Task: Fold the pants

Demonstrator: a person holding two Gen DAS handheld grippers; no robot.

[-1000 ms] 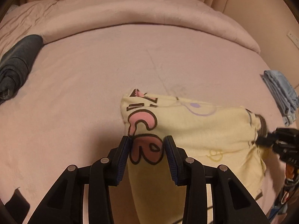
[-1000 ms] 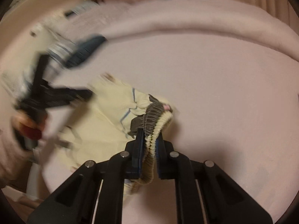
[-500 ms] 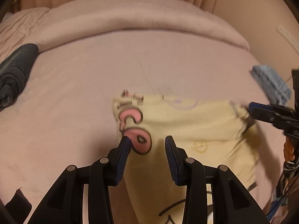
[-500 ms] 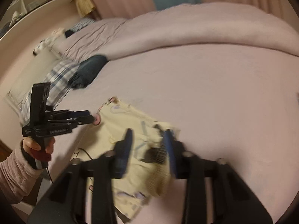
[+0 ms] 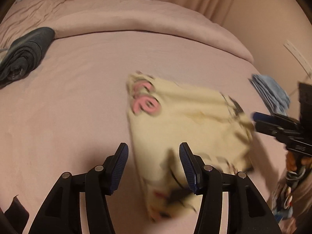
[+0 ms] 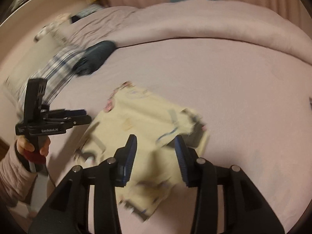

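The pale yellow pants (image 5: 187, 120) with pink and black print lie folded on the pink bed, blurred by motion; they also show in the right wrist view (image 6: 148, 128). My left gripper (image 5: 154, 152) is open and empty, held above the pants' near left edge. My right gripper (image 6: 155, 144) is open and empty above the waistband end of the pants. The right gripper shows at the right edge of the left wrist view (image 5: 273, 122), and the left gripper shows in the right wrist view (image 6: 78, 117) beside the pants.
A rolled dark grey garment (image 5: 25, 52) lies at the far left of the bed (image 5: 78, 107). A folded light blue garment (image 5: 271, 93) lies at the right edge. A thick pink duvet (image 5: 136, 19) runs across the back. A striped cloth (image 6: 56, 68) lies left.
Both grippers have opened and let go of the pants, then pulled back and up. The pants have dropped onto the bed.
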